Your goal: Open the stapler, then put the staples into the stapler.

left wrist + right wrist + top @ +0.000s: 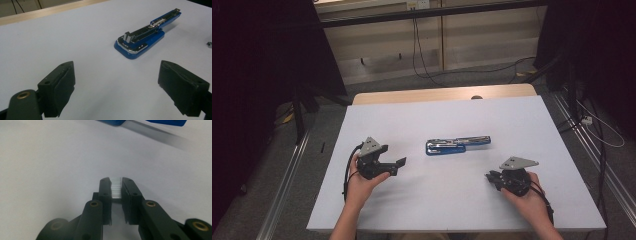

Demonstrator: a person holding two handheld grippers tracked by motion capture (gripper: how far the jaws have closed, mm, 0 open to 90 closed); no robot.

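Staple strip (115, 187) clamped between right hand-held gripper (116, 185) jaws, stapler (457, 145) nearby

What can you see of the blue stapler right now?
The blue stapler lies flat near the middle of the white table, lengthwise across it. It has a glossy blue base and a silvery metal magazine; its top arm looks swung open, stretching out past the base. Nothing touches it: both claws sit apart from it.

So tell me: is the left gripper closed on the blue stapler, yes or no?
No: the left gripper is open with bare table between its pads, and the blue stapler lies apart beyond it.
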